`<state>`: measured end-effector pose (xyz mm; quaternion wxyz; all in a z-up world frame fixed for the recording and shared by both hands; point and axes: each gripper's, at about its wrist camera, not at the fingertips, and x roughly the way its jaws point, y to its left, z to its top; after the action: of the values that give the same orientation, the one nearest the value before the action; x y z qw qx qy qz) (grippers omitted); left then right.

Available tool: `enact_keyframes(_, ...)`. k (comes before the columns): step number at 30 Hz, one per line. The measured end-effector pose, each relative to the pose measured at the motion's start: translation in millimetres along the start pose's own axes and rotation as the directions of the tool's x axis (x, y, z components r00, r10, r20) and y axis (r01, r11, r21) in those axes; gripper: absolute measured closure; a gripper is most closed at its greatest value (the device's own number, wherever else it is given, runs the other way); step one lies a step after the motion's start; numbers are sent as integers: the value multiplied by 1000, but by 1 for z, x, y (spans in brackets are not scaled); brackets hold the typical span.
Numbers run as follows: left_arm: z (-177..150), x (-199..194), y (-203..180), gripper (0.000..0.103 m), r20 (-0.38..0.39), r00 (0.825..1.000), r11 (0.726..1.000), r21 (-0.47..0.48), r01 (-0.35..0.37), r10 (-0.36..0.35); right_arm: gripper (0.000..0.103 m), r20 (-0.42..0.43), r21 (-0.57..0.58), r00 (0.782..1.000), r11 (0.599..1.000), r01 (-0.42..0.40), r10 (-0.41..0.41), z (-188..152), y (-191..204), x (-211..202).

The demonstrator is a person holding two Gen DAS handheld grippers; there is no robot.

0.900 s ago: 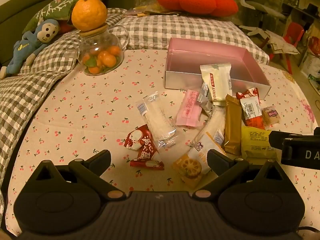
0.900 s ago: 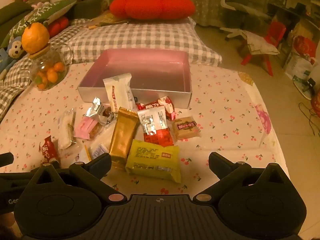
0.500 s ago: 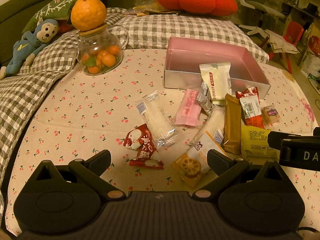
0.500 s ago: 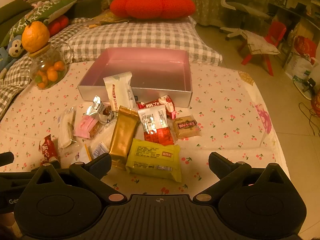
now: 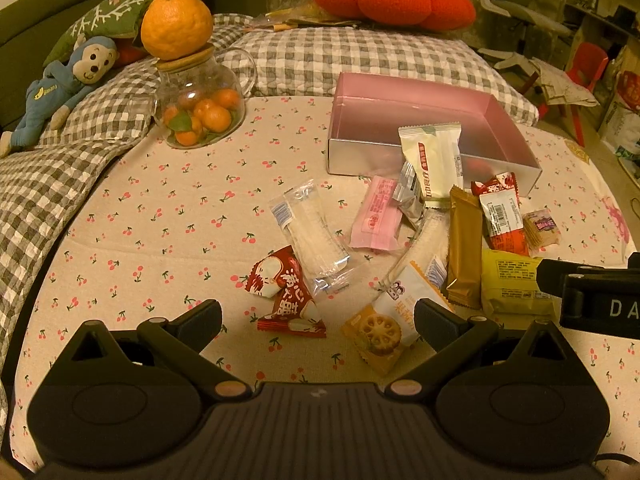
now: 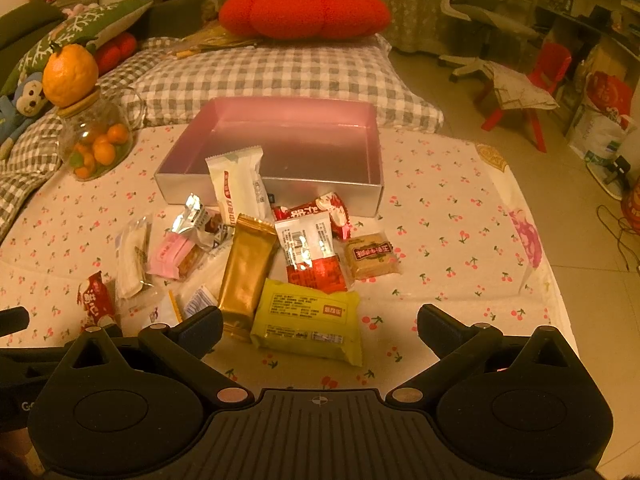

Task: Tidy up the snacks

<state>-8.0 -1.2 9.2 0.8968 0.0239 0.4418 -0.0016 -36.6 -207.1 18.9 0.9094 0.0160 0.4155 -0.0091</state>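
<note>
A: Where are the snacks?

B: Heaped on the cherry-print cloth [image 5: 168,216] over the worktop, just in front of the shallow pink-lined silver box [image 6: 280,136]. The box holds nothing. A white upright packet with a red stripe [image 6: 238,188] leans against its front wall.

A: What lies nearest the right hand-held gripper [image 6: 320,326]?

B: A flat yellow packet with small print [image 6: 310,326], lying between its spread fingers but below them; nothing is pinched. Beside it on the left lies a long gold foil bar [image 6: 246,272], and behind it a red-and-white packet with a barcode [image 6: 310,254] and a small brown square biscuit packet [image 6: 370,256].

A: And the left hand-held gripper [image 5: 318,318]?

B: Also spread wide and empty. Between its fingertips, on the cloth, lie a red packet with white characters [image 5: 286,292] and an orange-and-white packet showing a round lotus-shaped biscuit [image 5: 386,320]. Further off sit a clear wrapper with a white cracker [image 5: 310,232] and a pale pink packet [image 5: 376,214].

A: Are the two grippers close?

B: They are side by side; the right one's black body shows at the right edge of the left view.

A: Anything else on the cloth?

B: A round glass jar of small oranges [image 5: 200,110] stands at the far left, with a big orange fruit [image 5: 176,26] on its wooden lid.
</note>
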Motion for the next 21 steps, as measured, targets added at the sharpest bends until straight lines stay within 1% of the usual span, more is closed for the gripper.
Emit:
enact_keyframes(12, 0, 0, 0, 0, -2, 1000, 1000, -1, 0, 0, 0, -1, 4, 1000, 1000, -4, 4, 0, 1, 2)
enact_keyframes(17, 3, 2, 2, 0, -16, 1000, 1000, -2, 11, -11, 0, -15, 2, 1000, 1000, -4, 4, 1, 0, 1)
enact_keyframes(19, 5, 2, 4, 0, -14, 1000, 1000, -1, 11, -11, 0, -18, 0, 1000, 1000, -4, 4, 2, 0, 0)
enact_keyframes(20, 6, 2, 4, 0, -12, 1000, 1000, 1, 9, -9, 0, -40, -11, 999, 1000, 7, -7, 2, 2, 4)
enact_keyframes(21, 7, 3, 5, 0, -11, 1000, 1000, 2, 11, -11, 0, -34, -6, 999, 1000, 5, -5, 4, 1, 3)
